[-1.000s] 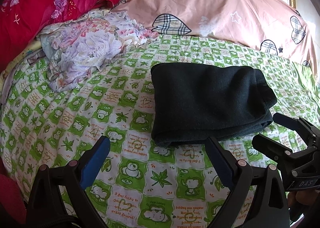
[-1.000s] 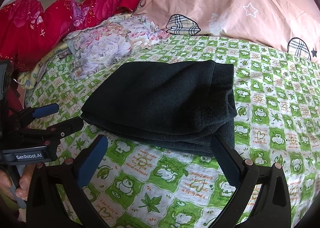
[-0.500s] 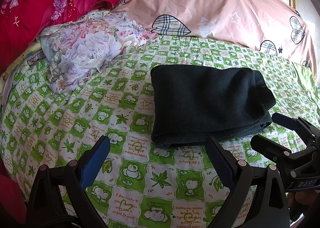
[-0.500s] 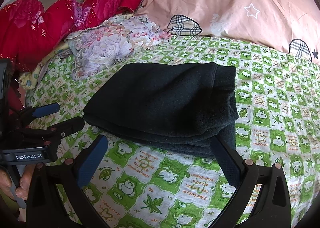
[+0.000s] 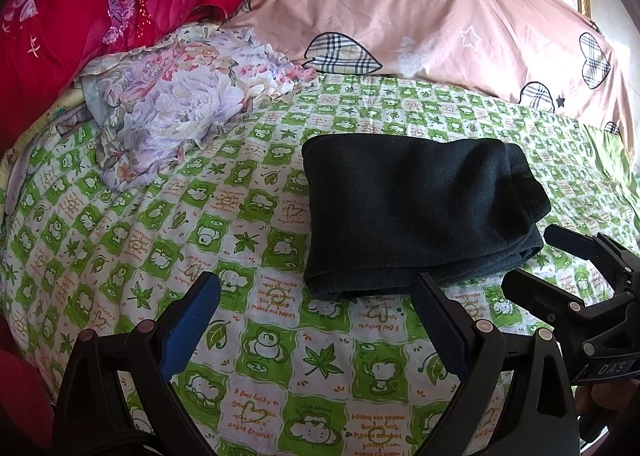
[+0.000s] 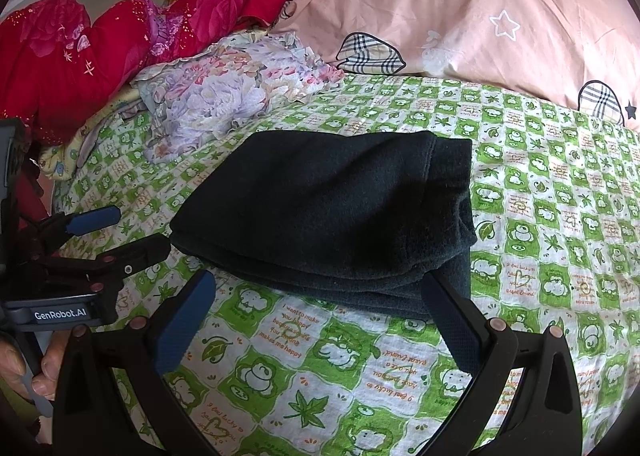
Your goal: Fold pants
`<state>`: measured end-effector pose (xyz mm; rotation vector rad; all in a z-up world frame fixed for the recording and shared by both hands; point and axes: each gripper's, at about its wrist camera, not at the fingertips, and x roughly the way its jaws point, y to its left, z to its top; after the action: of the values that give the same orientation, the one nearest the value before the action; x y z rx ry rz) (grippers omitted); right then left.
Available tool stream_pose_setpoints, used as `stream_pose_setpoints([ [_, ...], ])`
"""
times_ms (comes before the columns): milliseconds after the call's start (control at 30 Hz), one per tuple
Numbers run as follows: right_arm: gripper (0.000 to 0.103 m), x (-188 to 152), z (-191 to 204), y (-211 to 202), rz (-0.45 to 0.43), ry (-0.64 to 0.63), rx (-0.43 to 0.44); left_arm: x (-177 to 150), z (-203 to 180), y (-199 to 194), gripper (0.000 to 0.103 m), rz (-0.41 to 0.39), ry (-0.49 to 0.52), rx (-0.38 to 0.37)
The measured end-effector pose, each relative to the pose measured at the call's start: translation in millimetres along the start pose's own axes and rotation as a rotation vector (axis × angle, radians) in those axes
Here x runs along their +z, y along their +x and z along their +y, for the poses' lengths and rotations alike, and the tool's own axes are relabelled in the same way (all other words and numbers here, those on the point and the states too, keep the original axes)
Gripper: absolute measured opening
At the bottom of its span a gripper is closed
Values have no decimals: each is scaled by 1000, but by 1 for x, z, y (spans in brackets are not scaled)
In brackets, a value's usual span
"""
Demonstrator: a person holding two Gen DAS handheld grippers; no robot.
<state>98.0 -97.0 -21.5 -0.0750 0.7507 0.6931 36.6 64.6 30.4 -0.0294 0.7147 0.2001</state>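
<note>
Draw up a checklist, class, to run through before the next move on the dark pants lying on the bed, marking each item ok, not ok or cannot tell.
1. Pants folded into a compact stack: ok.
2. Left gripper open, holding nothing: ok.
3. Right gripper open, holding nothing: ok.
4. Both grippers clear of the cloth, on its near side: ok.
5. Stack lies apart from the floral cloth: ok.
6. Layer edges line up: not ok, a lower layer sticks out at the near right corner.
</note>
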Motion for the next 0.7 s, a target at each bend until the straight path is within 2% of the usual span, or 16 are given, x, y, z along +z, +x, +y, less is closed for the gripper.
stream_pose_setpoints([
  [700, 102, 6, 3, -3, -9, -5, 1, 3, 1, -2, 96, 0, 3, -2],
])
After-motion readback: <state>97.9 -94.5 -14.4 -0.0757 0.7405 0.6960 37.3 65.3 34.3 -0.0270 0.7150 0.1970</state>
